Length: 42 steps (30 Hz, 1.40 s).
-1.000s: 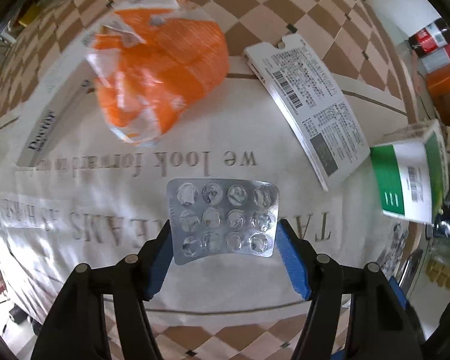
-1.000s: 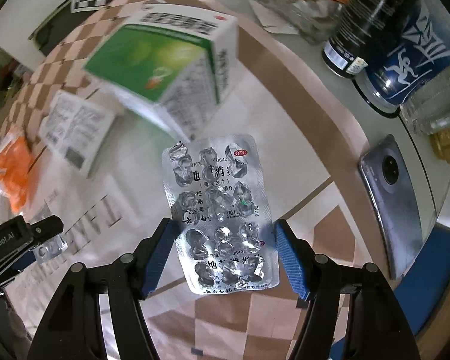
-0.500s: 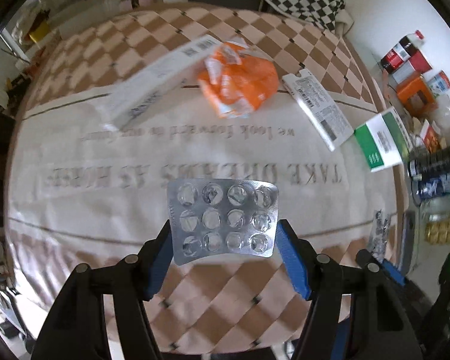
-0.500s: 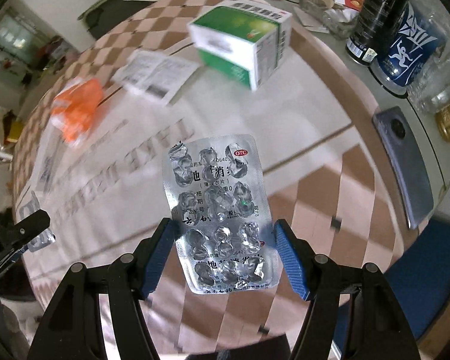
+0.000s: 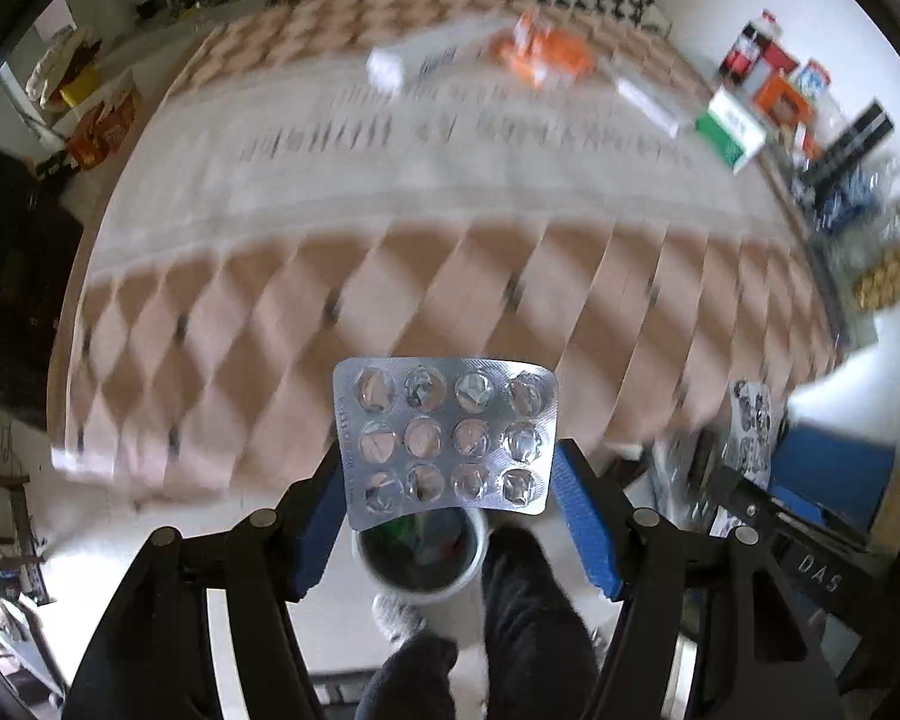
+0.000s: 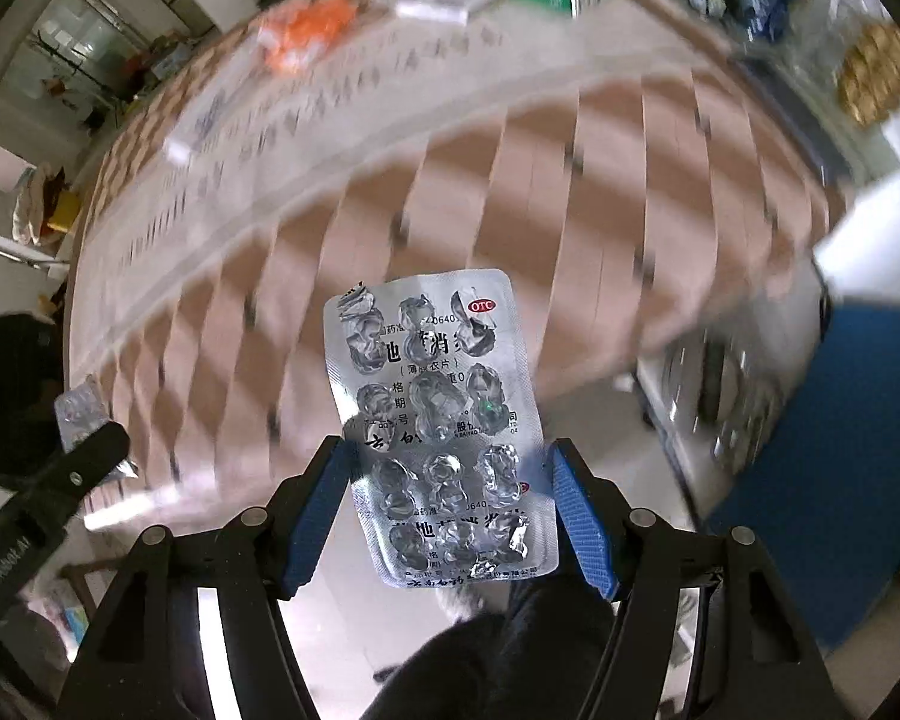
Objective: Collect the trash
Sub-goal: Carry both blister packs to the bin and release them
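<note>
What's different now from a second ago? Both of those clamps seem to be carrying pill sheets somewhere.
Both grippers pulled back from the checkered tablecloth past its near edge; the orange wrapper and green-and-white box now look far off. A white bin on the floor has come into view under the left gripper. Unchanged: it grips the small silver blister pack, and the right gripper the printed blister pack.

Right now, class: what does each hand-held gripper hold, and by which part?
Left hand-held gripper: empty blister pack, by its side edges. Right hand-held gripper: printed blister pack, by its lower side edges.
</note>
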Each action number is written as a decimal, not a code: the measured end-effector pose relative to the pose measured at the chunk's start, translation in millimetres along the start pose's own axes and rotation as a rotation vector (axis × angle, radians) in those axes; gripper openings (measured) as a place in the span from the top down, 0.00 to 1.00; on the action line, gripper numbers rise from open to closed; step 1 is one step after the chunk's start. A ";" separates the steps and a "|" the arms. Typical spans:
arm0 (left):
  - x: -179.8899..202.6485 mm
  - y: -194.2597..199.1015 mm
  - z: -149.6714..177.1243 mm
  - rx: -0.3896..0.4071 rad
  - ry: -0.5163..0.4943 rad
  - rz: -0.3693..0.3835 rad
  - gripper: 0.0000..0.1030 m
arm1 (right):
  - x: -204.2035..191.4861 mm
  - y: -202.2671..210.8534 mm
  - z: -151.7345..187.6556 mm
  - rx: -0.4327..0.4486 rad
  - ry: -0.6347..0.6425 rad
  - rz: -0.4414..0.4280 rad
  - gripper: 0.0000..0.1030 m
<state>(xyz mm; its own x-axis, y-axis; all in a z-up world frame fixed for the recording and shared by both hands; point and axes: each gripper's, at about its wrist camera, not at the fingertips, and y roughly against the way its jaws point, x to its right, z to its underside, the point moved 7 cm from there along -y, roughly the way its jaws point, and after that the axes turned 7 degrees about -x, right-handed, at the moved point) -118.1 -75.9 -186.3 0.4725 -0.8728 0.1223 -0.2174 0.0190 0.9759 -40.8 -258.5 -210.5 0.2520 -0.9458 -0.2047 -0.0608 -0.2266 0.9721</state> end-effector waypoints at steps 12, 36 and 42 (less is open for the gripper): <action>-70.0 -217.5 139.4 -0.328 0.164 0.084 0.38 | 30.5 -206.8 143.9 -0.267 -0.045 -0.010 0.32; -133.2 -370.4 186.5 -0.337 0.198 -0.064 0.01 | 29.7 -434.1 172.6 -0.367 0.112 0.058 0.00; -124.1 -320.1 191.2 -0.302 0.134 -0.129 0.01 | 22.0 -374.0 175.1 -0.304 0.202 0.163 0.00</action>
<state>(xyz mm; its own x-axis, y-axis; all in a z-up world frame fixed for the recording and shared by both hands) -270.4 -66.9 -548.4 0.5917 -0.8061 -0.0028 0.1043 0.0731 0.9919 -181.7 -235.2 -598.7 0.4495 -0.8920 -0.0482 0.1656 0.0302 0.9857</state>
